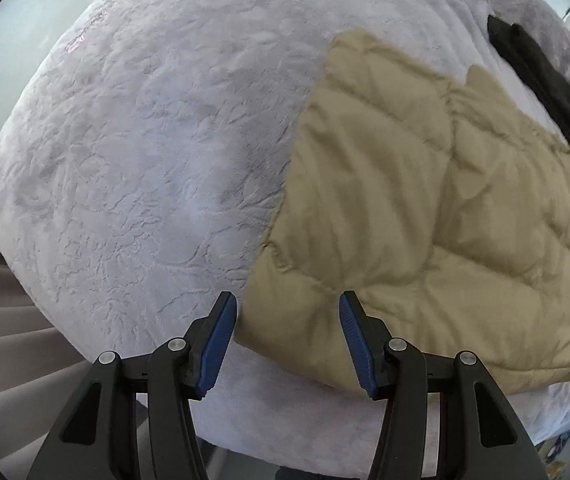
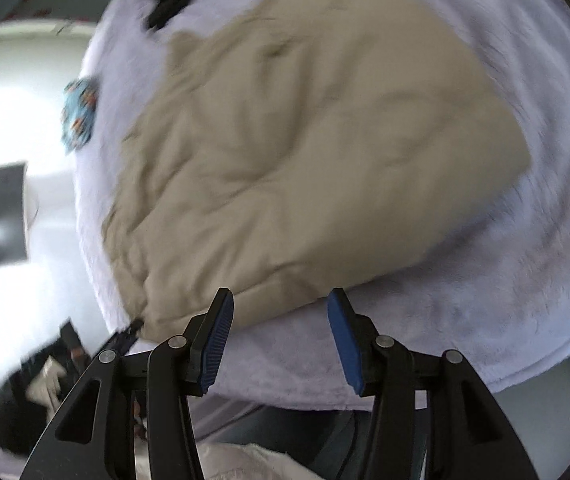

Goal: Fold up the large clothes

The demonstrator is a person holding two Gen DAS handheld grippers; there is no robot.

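Left wrist view: the left gripper (image 1: 288, 320) hangs with fingers apart and empty over the near-left corner of one beige quilted jacket (image 1: 425, 216), which lies flat on the pale fleecy blanket (image 1: 133, 152). To fold well, I would pinch the hem corner deep enough to catch both layers. One black garment (image 1: 541, 80) lies beyond.

Right wrist view: the right gripper (image 2: 281, 318), fingers also spread and holding nothing, hovers at the jacket's (image 2: 305, 152) near edge; the picture is blurred. One small blue patterned item (image 2: 80, 112) sits beside it.
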